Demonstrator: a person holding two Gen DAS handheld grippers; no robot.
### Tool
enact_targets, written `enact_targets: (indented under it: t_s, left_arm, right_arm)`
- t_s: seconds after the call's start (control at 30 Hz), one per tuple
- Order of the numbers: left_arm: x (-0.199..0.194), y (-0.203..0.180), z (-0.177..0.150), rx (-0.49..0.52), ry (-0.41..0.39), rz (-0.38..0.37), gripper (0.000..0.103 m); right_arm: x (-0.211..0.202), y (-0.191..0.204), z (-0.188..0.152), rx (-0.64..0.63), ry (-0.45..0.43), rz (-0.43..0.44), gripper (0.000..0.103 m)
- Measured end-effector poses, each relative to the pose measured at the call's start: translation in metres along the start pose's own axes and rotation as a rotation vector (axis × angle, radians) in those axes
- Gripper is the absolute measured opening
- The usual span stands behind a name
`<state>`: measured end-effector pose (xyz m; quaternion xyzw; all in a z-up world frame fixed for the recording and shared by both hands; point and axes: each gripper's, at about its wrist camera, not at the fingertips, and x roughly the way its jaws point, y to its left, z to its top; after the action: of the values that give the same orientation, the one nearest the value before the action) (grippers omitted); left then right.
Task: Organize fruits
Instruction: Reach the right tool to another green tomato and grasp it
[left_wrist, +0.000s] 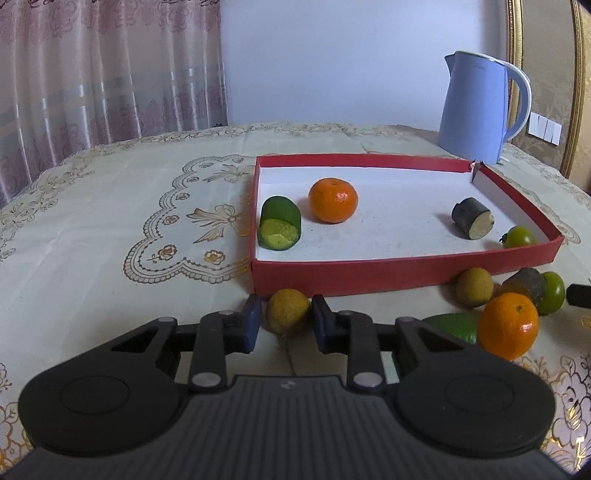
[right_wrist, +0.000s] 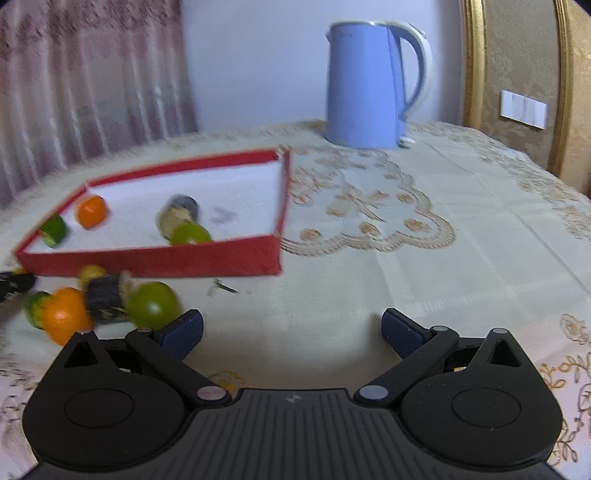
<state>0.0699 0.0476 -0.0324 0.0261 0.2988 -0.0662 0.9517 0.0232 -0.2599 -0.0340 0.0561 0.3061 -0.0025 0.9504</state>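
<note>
A: Left gripper (left_wrist: 287, 320) had its jaws clenched on a small yellow-brown fruit (left_wrist: 287, 311), which sat on the tablecloth (left_wrist: 110, 229) just in front of the red tray's (left_wrist: 369, 275) near wall. The blue pads (left_wrist: 252, 325) met it on its flanks.

B: And the right gripper (right_wrist: 291, 334)?

A: Jaws spread wide, nothing between them, held over bare cloth. A green round fruit (right_wrist: 153, 304) lay just beside its left finger.

B: What was already in the tray?

A: A cut green piece (left_wrist: 280, 223), an orange (left_wrist: 333, 199), a dark cut piece (left_wrist: 472, 218) and a small green fruit (left_wrist: 519, 236) in the near right corner. Outside it, a cluster to the right: a second yellow-brown fruit (left_wrist: 474, 287), a second orange (left_wrist: 509, 325), another dark piece (left_wrist: 526, 283), more green ones.

B: Risks noted?

A: Judgement only. The fruit was round and the grip looked low and narrow, so it could squirt forward out of the pads on lifting. It sat close to the tray wall, so a shallow lift could knock it against the rim and shove the light tray along the cloth.

B: Anything on release?

A: It would likely roll once let go and could bump the orange or green piece. The right-wrist view was blurred, so details there were uncertain.
</note>
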Motion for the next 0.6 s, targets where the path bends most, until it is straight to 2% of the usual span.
enact_targets:
  t_s: [0.07, 0.17, 0.37, 0.47, 0.53, 0.6]
  left_arm:
    - [0.001, 0.001, 0.0, -0.004, 0.001, -0.006, 0.026]
    - [0.001, 0.002, -0.001, -0.012, 0.001, -0.012, 0.026]
    - [0.001, 0.002, 0.0, -0.013, 0.001, -0.014, 0.026]
    - [0.001, 0.002, 0.0, -0.014, 0.002, -0.015, 0.026]
    - [0.001, 0.003, 0.0, -0.016, 0.001, -0.016, 0.026]
    - [0.001, 0.002, 0.0, -0.016, 0.002, -0.017, 0.026]
  right_arm:
    - [-0.011, -0.002, -0.003, 0.008, -0.045, 0.062, 0.103]
    - [-0.018, 0.007, -0.004, -0.046, -0.049, 0.123, 0.103]
    - [-0.017, 0.042, -0.005, -0.251, -0.094, 0.098, 0.1]
    - [-0.01, 0.05, -0.003, -0.29, -0.07, 0.119, 0.09]
    - [-0.005, 0.053, -0.002, -0.307, -0.052, 0.125, 0.075]
    - [0.0, 0.055, -0.001, -0.321, -0.035, 0.123, 0.068]
